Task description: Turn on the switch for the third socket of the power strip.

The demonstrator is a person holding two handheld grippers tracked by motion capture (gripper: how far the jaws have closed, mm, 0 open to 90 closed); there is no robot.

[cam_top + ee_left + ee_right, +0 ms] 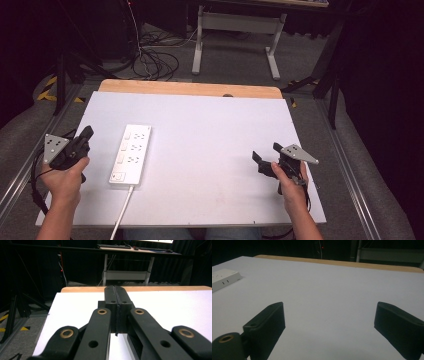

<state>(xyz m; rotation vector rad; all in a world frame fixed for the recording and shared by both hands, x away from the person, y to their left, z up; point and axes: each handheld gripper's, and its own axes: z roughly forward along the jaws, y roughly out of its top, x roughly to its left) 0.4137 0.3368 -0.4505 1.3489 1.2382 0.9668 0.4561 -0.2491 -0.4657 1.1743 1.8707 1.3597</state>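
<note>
Here is the white table [210, 150], and on it a white power strip [131, 154] lying lengthwise on the left half, its white cable [122, 210] running off the near edge toward the person. The strip is our landmark.

Just to the left of the strip, the left gripper [86, 134] is held in the person's left hand [67, 177], close beside the strip's long side but not touching it, with bare table between them. In the left gripper view its jaws are pressed flat together, nothing between them, pointing along the table toward the wooden far edge [135, 288]. The grey plate [54, 146] rides on top of it.

Well to the right of the strip, across a wide stretch of bare tabletop, the right gripper [265, 154] sits in the right hand [290, 182]. Its jaws stand wide apart, gripping nothing; the right gripper view shows white table between the two black pads [270, 322]. In that same view the strip's end [224, 277] peeks in at the far left, well apart from the jaws.

Beyond the table, on the grey floor, stand a white desk frame [235, 35] and a tangle of black cables [155, 62].
</note>
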